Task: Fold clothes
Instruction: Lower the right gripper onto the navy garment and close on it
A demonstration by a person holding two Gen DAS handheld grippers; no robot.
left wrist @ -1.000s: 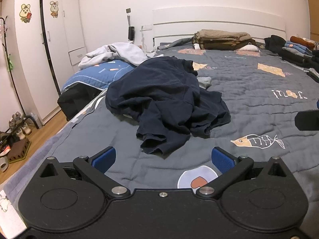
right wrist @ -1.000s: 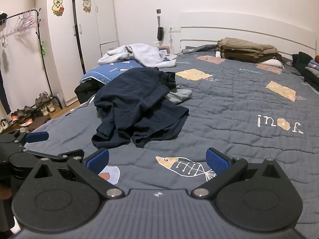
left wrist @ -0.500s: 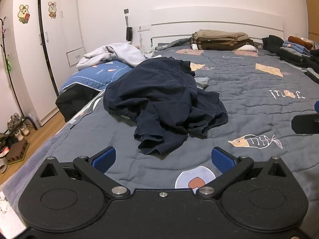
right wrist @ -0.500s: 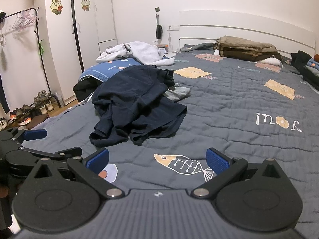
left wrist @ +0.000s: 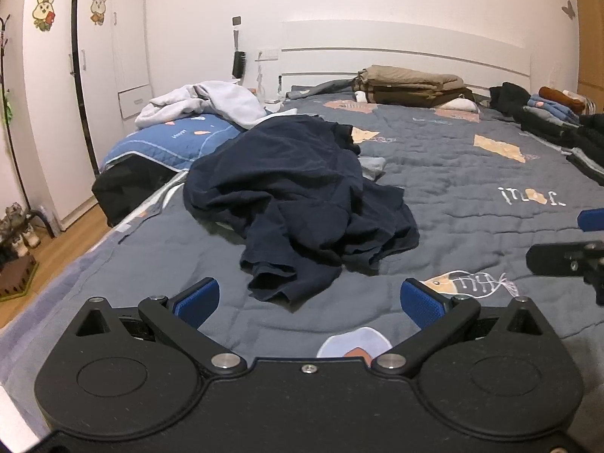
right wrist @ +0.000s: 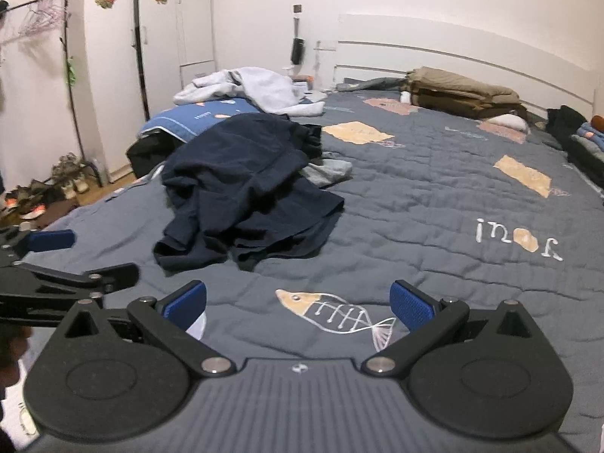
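Observation:
A crumpled dark navy garment [left wrist: 298, 196] [right wrist: 245, 188] lies in a heap on the grey quilted bedspread [left wrist: 472, 196] [right wrist: 434, 196]. A small grey cloth [right wrist: 328, 171] pokes out from under its far side. My left gripper [left wrist: 308, 302] is open just short of the garment's near hem, nothing between its blue pads. My right gripper [right wrist: 298, 302] is open too, hovering over a fish print to the right of the heap. Each gripper shows at the edge of the other's view.
Light grey clothing [left wrist: 211, 104] drapes a blue quilt at the bed's left side. Folded tan and brown bedding [left wrist: 411, 85] sits by the headboard. Dark and blue folded clothes [left wrist: 555, 117] line the right edge. Wardrobe, shoe rack [right wrist: 45, 192] and wooden floor lie to the left.
Both grippers have edged forward toward the navy garment, which looms slightly larger. Both remain open and the garment has not moved.

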